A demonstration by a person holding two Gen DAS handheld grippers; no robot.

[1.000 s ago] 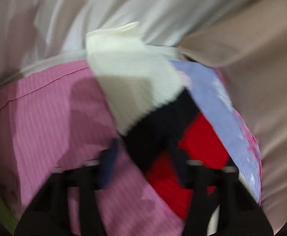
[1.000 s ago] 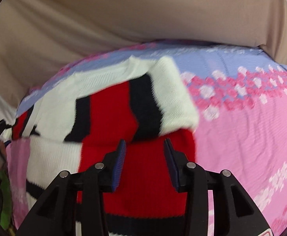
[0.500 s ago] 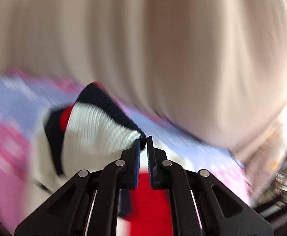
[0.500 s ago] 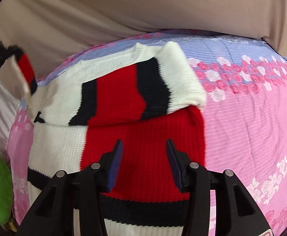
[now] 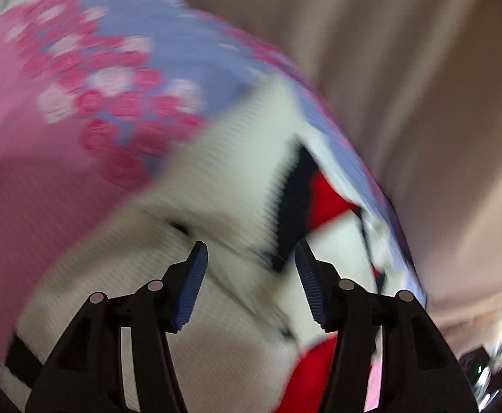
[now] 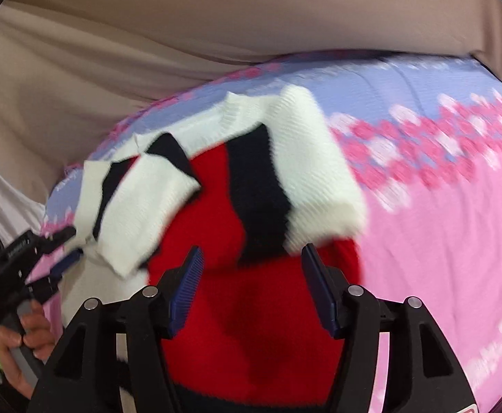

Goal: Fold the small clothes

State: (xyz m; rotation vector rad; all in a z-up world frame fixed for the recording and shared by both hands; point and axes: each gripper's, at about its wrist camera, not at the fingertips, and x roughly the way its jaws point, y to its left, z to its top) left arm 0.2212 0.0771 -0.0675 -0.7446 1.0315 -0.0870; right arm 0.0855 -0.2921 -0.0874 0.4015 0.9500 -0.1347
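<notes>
Since half a second ago our left tool [image 5: 251, 285] has dropped the sleeve [image 6: 141, 206] across the sweater [image 6: 251, 309] on the bed [image 6: 440, 241]; both tools' jaws have just been opening, empty. Right tool [image 6: 251, 289] hovers above the red panel; next, we'd smooth both sleeves flat.

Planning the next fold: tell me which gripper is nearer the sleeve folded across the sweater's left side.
Left. The left gripper sits open right beside that sleeve; the right gripper hovers open over the sweater's red middle.

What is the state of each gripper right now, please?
Left gripper: open, fingers just opened, holding nothing, above the sweater.
Right gripper: open, fingers just widened, holding nothing.
</notes>
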